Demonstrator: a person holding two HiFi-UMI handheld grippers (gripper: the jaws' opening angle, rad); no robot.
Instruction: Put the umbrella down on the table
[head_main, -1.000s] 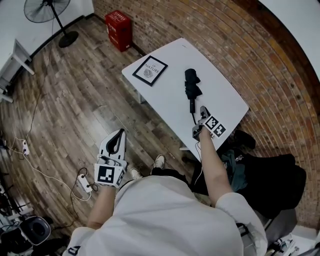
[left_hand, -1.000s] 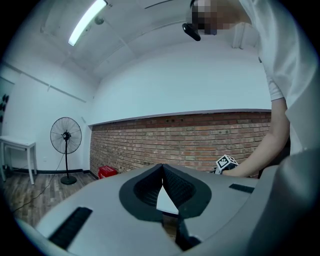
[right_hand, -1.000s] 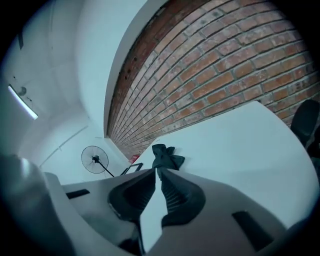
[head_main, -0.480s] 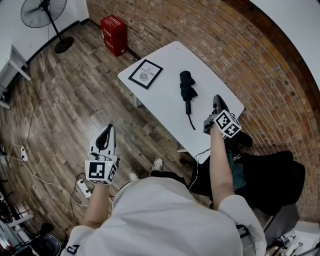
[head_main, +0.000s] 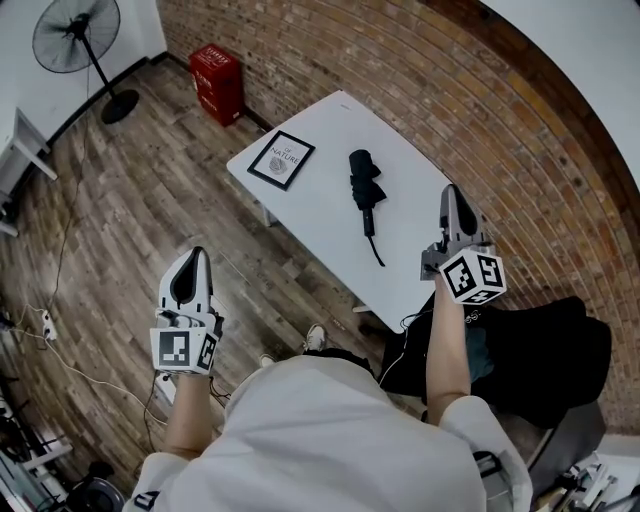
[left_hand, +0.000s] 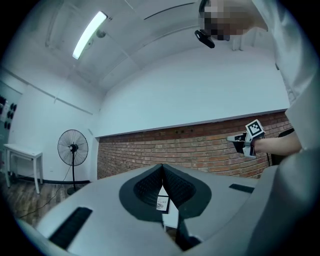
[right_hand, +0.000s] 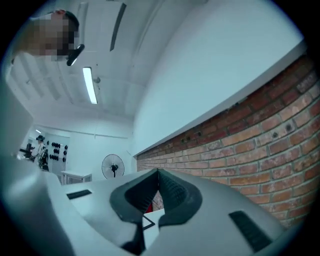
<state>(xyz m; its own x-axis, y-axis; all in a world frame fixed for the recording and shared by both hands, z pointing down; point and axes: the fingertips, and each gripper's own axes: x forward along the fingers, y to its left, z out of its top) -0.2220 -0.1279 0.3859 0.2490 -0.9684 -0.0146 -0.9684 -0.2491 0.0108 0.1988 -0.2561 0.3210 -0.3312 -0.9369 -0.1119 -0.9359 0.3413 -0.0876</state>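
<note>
Since the umbrella (head_main: 362, 182) is already laid down, only a clean retreat is judged left.
Left gripper (head_main: 189, 262): jaws closed together, nothing held, kept off the table's (head_main: 320, 215) near edge.
Umbrella: folded, laid mid-table, right of the framed card (head_main: 281, 159).
Right gripper (head_main: 452, 196): jaws closed, empty, raised by the right corner; the strap (head_main: 376, 252) is best left untouched.

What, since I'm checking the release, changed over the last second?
The right gripper left the strap end of the umbrella and rose clear beside it, jaws shut on nothing. The umbrella lies flat on the white table as before, near the framed print. The left gripper stays off the table, shut and empty.
</note>
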